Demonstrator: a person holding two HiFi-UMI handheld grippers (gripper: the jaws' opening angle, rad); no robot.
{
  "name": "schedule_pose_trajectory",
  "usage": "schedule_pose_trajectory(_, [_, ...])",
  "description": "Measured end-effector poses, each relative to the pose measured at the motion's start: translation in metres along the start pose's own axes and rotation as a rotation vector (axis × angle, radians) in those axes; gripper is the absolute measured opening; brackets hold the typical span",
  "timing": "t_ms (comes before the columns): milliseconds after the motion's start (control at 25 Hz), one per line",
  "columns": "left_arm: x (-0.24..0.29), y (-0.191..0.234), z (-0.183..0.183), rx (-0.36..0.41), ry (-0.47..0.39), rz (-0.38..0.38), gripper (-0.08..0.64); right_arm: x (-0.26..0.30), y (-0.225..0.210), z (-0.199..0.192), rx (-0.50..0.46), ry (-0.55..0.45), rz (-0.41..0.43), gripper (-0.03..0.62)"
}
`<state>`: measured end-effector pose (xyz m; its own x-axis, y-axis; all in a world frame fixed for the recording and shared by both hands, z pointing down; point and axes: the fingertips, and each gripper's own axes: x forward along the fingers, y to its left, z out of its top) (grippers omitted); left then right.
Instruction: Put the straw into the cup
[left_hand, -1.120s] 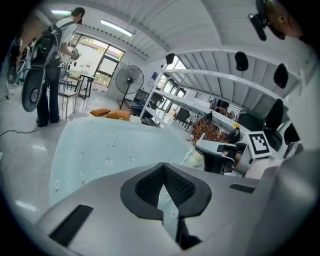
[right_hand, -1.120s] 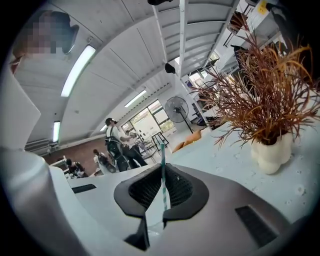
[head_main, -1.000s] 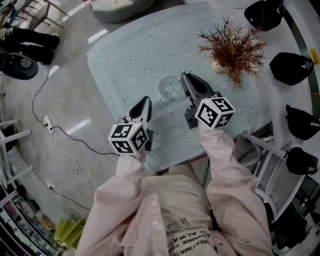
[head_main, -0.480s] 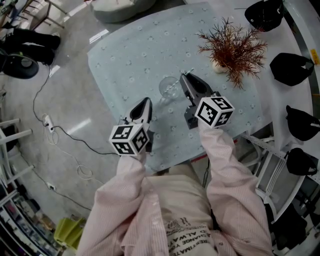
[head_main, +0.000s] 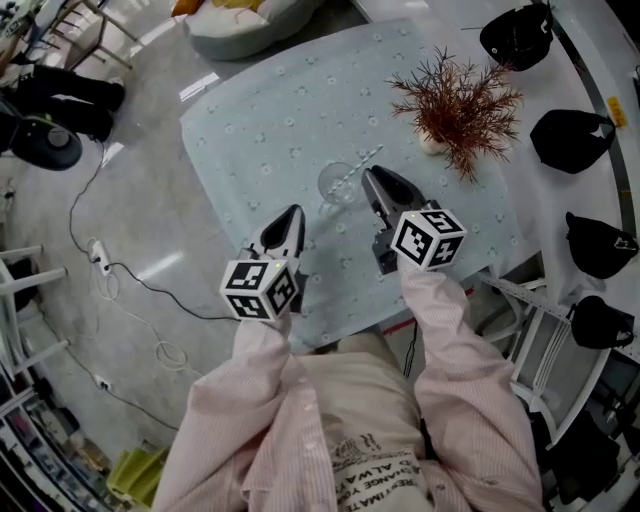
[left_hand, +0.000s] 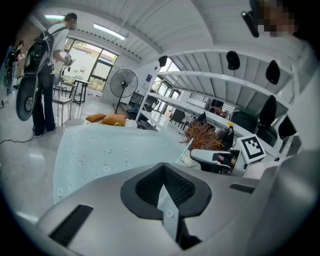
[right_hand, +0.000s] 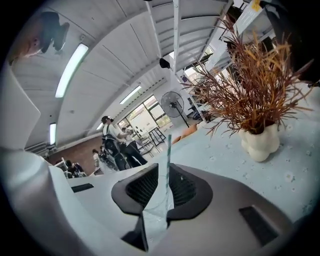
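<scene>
A clear glass cup (head_main: 338, 183) stands on the pale blue patterned table (head_main: 265, 110). A striped straw (head_main: 363, 162) leans in it, top end toward the plant. My right gripper (head_main: 369, 175) sits just right of the cup, its jaws a little apart, the straw free beyond them. In the right gripper view the straw (right_hand: 168, 147) rises upright past the narrow gap of that gripper (right_hand: 162, 175), and the cup (right_hand: 154, 212) shows through the gap. My left gripper (head_main: 292, 212) is shut and empty, nearer me and left of the cup. The left gripper view shows its jaws (left_hand: 163, 172) closed and the straw (left_hand: 186, 149) beyond.
A dried reddish plant (head_main: 455, 90) in a small white vase (head_main: 432, 142) stands at the table's far right. Black caps (head_main: 570, 138) hang along a white rack to the right. A cable (head_main: 120, 275) lies on the floor to the left. People stand in the room's far part.
My right gripper has drawn back from the straw's upper end toward me. The straw stays leaning in the cup. The left gripper has barely moved.
</scene>
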<state>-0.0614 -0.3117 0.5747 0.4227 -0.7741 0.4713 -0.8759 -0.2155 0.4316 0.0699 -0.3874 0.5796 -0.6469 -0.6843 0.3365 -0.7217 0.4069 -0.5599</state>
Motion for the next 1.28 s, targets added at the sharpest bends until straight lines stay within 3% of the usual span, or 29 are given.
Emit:
schedule_pose_trajectory(240, [-0.023, -0.020, 0.013, 0.076, -0.013, -0.033, -0.002, -0.026, 0.021, 0.012, -0.066, -0.030, 0.017, 0.012])
schedule_pose_trajectory(640, [-0.055, -0.039, 0.052, 0.185, -0.114, -0.053, -0.001, -0.056, 0.066, 0.049, -0.258, -0.095, 0.087, 0.000])
schedule_pose_trajectory(1280, [-0.100, -0.043, 0.109, 0.245, -0.285, 0.006, -0.001, -0.099, 0.096, 0.104, -0.341, -0.232, 0.115, 0.000])
